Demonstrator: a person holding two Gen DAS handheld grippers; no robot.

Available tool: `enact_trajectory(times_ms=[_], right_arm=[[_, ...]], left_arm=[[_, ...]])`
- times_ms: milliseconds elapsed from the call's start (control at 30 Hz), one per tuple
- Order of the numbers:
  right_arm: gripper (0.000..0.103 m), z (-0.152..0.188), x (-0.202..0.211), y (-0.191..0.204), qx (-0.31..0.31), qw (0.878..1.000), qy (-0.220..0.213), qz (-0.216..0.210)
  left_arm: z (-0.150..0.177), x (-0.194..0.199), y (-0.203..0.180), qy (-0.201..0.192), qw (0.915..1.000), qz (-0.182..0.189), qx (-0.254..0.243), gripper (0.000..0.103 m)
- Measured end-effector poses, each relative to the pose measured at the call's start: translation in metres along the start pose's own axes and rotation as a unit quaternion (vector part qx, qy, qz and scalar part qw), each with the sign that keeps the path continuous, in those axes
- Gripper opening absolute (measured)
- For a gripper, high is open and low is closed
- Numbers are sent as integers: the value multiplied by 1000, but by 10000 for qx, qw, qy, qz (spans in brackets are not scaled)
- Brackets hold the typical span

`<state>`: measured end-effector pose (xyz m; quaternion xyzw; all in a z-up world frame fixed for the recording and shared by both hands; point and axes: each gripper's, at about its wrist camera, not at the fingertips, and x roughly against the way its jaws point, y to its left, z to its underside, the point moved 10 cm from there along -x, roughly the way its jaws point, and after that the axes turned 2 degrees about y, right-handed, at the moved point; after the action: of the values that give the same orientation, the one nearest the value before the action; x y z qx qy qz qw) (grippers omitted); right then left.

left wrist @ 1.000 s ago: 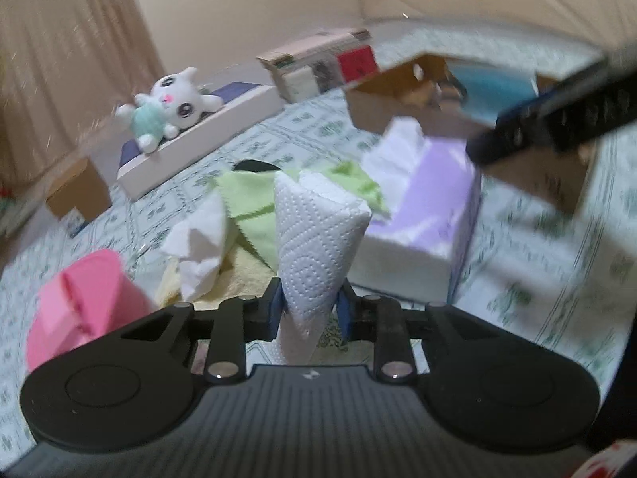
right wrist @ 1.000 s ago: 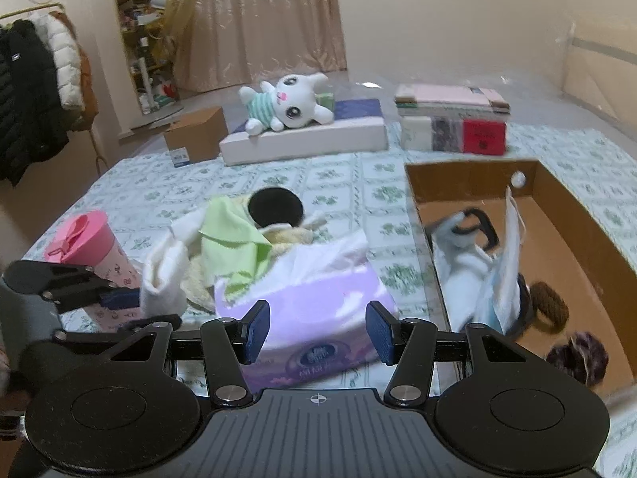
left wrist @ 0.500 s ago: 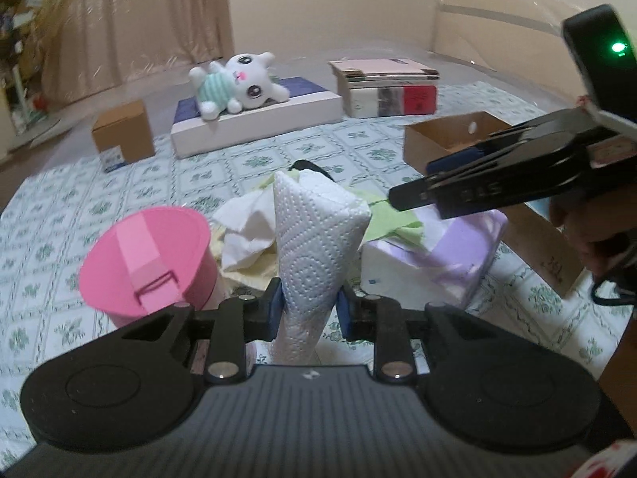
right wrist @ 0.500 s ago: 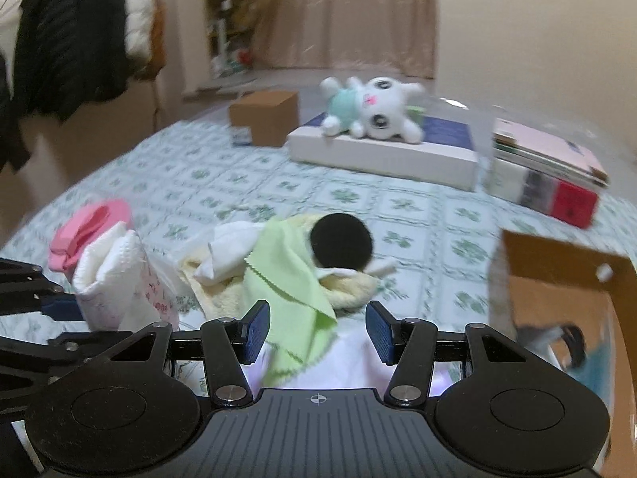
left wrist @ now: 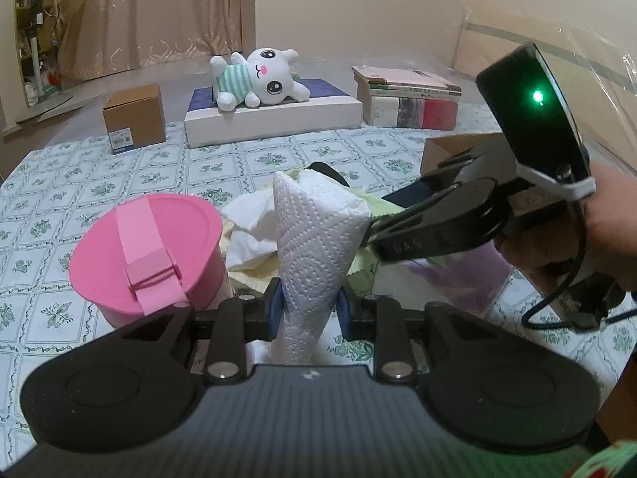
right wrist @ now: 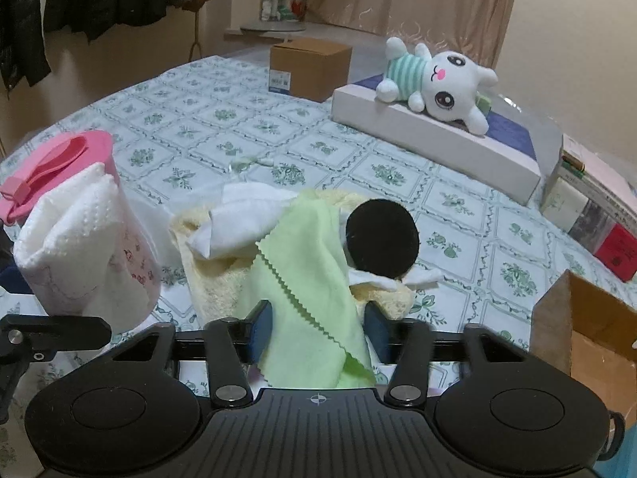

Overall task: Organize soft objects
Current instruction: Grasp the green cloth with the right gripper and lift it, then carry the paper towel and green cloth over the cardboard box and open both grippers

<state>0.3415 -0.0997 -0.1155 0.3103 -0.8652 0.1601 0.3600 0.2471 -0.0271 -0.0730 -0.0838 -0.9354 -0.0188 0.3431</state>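
My left gripper [left wrist: 310, 310] is shut on a folded white paper towel [left wrist: 318, 239], held upright beside a pink lidded cup [left wrist: 143, 247]. My right gripper [right wrist: 316, 330] reaches over the heap of soft things. Its jaws are closing, with a light green cloth [right wrist: 306, 279] lying loose between them. The pads still stand apart. The green cloth drapes over a yellow towel [right wrist: 207, 279]. A white cloth [right wrist: 239, 219] and a round black pad [right wrist: 382, 235] lie on the same heap. The left wrist view shows the right gripper [left wrist: 372, 235] side-on, held by a hand [left wrist: 597, 239].
A purple tissue box [left wrist: 469, 275] sits under the right gripper. An open cardboard box [right wrist: 589, 318] stands at the right. At the back are a white plush toy [left wrist: 258, 75] on a flat white box, a stack of books [left wrist: 406, 99] and a small cardboard box [left wrist: 133, 117].
My right gripper swung left from the tissue box and open box to the heap, and the green cloth now lies between its jaws. My left gripper rolled level, still holding the paper towel.
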Motion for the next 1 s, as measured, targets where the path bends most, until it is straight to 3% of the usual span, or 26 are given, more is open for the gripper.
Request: enact_trajectory(times_ms=[33, 133, 600, 1000], right_arm=[[7, -1, 3, 0, -48, 10000, -50, 1], [1, -4, 19, -1, -242, 9993, -277, 32], [1, -7, 169, 3, -1292, 9783, -1576, 380], [1, 42, 254, 12, -2060, 9584, -1882, 595]], left_arm=[[0, 0, 0, -3, 10000, 5, 22, 25], [0, 2, 0, 4, 10000, 22, 85, 25], [0, 52, -18, -161, 9989, 265, 343, 25], [12, 95, -51, -151, 9974, 613, 350, 25]])
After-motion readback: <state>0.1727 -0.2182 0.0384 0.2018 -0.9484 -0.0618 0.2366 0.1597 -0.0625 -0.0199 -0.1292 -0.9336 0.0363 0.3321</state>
